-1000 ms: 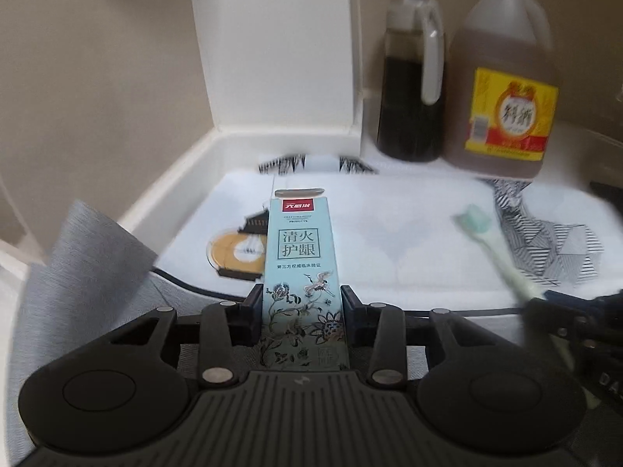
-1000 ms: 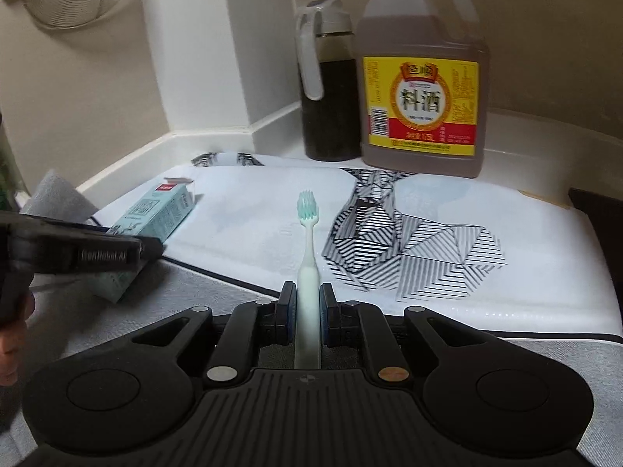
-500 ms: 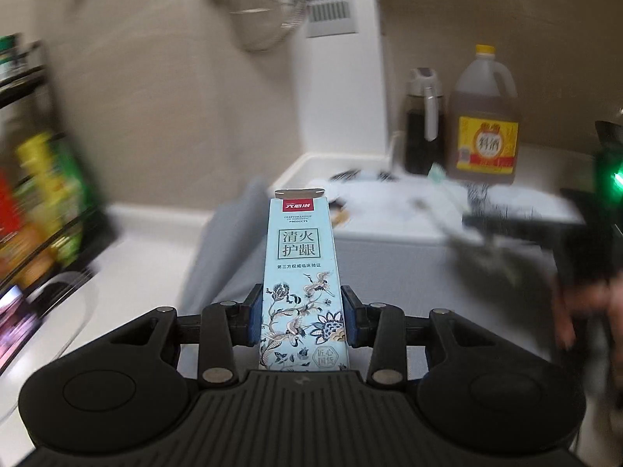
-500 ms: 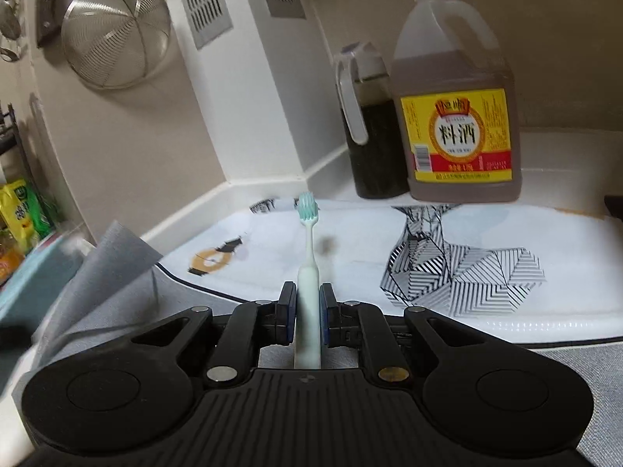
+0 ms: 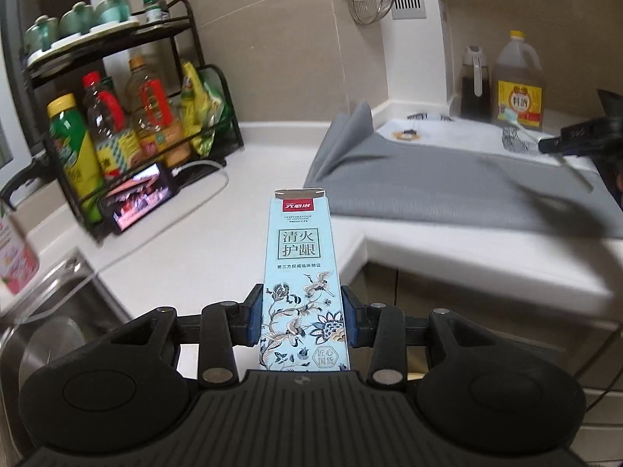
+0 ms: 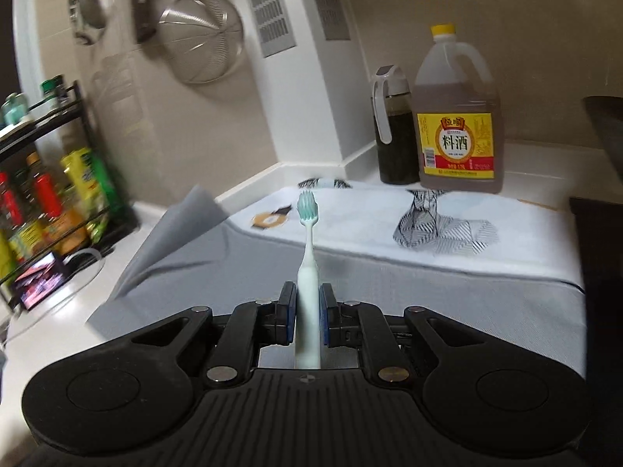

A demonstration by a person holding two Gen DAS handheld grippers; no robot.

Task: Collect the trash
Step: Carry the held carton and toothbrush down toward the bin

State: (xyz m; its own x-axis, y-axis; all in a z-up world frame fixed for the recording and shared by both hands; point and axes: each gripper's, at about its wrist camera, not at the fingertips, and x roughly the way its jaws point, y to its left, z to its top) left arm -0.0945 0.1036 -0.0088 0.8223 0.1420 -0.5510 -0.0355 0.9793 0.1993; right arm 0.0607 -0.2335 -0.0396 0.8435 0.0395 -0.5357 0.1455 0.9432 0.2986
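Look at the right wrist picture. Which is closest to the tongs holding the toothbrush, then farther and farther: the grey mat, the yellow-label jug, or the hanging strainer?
1. Grey mat, right beneath the right tongs and toothbrush.
2. Yellow-label jug, on the counter behind, to the right.
3. Hanging strainer, high on the back wall, left.

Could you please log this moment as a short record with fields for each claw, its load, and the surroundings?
left claw: shut on toothpaste box, held upright
right claw: shut on toothbrush, bristles up
counter: grey mat and white patterned cloth
back corner: cooking wine jug, dark bottle
left side: bottle rack
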